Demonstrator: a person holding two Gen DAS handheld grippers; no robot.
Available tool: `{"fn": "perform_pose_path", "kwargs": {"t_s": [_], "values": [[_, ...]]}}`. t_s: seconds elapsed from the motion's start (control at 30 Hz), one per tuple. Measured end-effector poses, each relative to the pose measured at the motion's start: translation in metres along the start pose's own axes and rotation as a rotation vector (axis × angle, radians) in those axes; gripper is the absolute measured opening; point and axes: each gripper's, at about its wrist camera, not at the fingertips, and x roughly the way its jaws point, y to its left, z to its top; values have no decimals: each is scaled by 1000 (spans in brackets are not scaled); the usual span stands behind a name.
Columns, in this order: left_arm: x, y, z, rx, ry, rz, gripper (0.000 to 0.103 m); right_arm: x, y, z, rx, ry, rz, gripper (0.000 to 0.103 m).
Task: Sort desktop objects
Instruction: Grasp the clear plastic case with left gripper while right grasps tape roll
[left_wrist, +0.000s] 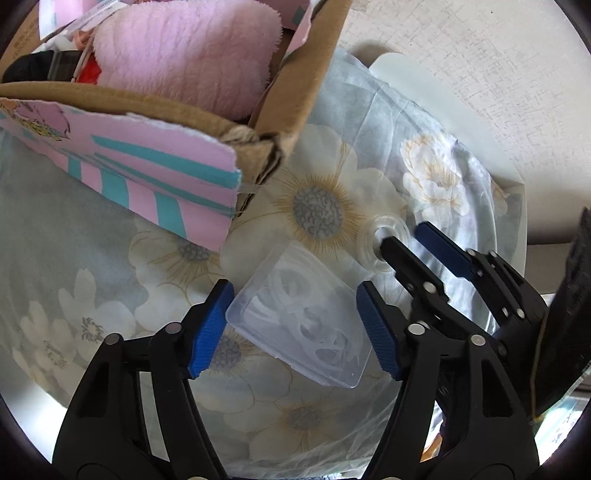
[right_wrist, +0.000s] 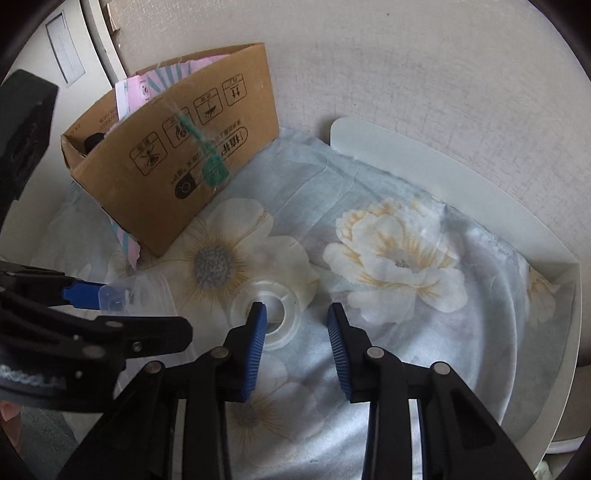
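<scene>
A clear plastic case (left_wrist: 301, 317) lies on the flowered counter cloth (left_wrist: 110, 258), between the spread left hand-held gripper (left_wrist: 295, 328). It looks light, stiff and slippery; grip its long edges. The right hand-held gripper (right_wrist: 297, 332) straddles a tape roll's (right_wrist: 267, 317) rim, not yet pinching.

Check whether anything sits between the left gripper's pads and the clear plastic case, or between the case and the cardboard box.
Nothing visible does. The left gripper straddles the clear plastic case with nothing between pads and case. The floral cloth toward the cardboard box looks bare; the tape roll lies off to the side.
</scene>
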Motion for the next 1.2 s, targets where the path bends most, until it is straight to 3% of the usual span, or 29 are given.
{"fn": "perform_pose_path", "kwargs": {"t_s": [0.1, 0.17, 0.23, 0.33, 0.6, 0.93, 1.2], "values": [[-5, 2, -1, 8, -9, -14, 54, 2, 3, 2, -26, -8, -13, 32], [-6, 4, -2, 9, -4, -22, 54, 4, 6, 2, -51, -12, -34, 30], [-7, 7, -4, 5, 0, -32, 52, 4, 10, 1, -80, -15, -46, 16], [-12, 9, -8, 11, 0, -43, 47, 2, 12, 0, -83, -17, -49, 11], [-22, 14, -6, 33, -9, -72, 33, -17, -1, -7, 7, -60, -31, 11], [-17, -4, -20, 86, -6, -91, 28, -53, -12, -20, 141, -124, -23, 11], [-49, -21, -24, 180, -81, -109, 23, -78, -15, -28, 191, -160, -37, 11]]}}
